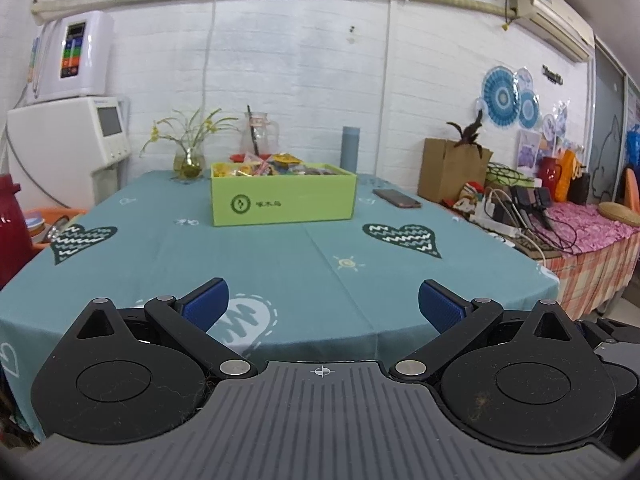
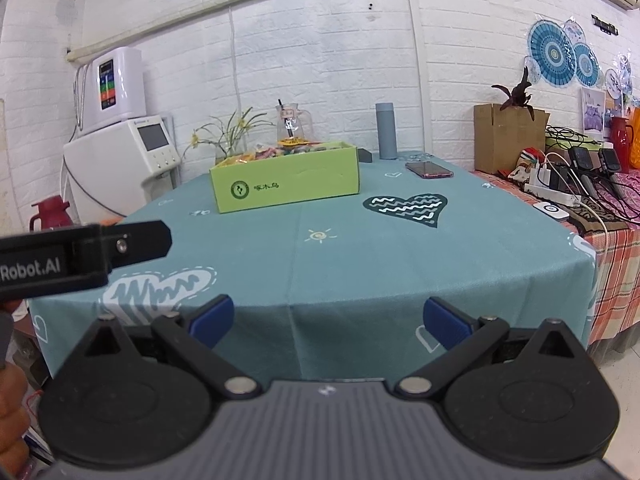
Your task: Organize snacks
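A lime-green cardboard box (image 1: 282, 200) (image 2: 286, 184) full of several colourful wrapped snacks (image 1: 264, 169) (image 2: 280, 151) sits toward the far side of the teal tablecloth (image 1: 260, 264) (image 2: 360, 264). My left gripper (image 1: 323, 304) hovers over the table's near edge, well short of the box, open with nothing between its blue pads. My right gripper (image 2: 328, 318) hangs just off the near edge, also open and holding nothing. The black body of the left gripper (image 2: 80, 252) juts in at the left of the right wrist view, with a hand (image 2: 12, 412) below it.
Behind the box stand a flower vase (image 1: 188, 160), a glass jug (image 1: 258, 134) and a grey flask (image 1: 350, 148). A phone (image 1: 396, 198) lies at the back right. A side table (image 1: 592, 236) with chargers and a cardboard box (image 1: 452, 172) stands right; a water dispenser (image 1: 64, 140) left.
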Motion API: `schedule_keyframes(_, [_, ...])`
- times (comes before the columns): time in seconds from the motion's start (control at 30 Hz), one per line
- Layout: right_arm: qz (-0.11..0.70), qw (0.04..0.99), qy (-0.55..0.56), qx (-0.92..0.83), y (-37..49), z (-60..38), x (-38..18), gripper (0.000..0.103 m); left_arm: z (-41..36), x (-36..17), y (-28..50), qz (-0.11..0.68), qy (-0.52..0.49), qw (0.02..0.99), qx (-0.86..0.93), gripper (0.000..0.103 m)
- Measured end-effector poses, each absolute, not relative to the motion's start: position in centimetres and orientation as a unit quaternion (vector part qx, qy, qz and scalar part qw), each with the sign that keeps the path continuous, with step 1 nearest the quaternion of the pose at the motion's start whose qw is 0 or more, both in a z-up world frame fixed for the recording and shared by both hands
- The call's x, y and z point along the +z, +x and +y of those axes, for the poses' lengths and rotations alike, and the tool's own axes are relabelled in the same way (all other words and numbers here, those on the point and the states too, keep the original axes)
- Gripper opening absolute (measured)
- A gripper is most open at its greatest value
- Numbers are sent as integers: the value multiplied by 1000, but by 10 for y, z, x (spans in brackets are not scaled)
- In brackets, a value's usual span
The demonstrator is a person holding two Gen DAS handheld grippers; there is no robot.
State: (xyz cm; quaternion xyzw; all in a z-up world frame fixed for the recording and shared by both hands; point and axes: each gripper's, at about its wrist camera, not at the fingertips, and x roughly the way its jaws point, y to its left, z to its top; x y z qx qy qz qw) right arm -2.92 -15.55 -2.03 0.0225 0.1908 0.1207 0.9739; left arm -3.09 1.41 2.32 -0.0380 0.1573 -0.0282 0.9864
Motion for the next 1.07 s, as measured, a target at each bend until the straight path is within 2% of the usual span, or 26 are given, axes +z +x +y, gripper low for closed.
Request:
schedule_keyframes(0.77, [206,970,16,132,-26,-152,-25,103,13,18,-29,163,-31,986,-30,89])
schedule_keyframes(0.93, [203,970,13,131,-28,-149,-24,102,13,16,-27,171,-35,984,-30,81])
schedule_keyframes(1.07, [199,972,8,125,-30,-147,-23,102,14,13,-25,177,-36,983,-32,81])
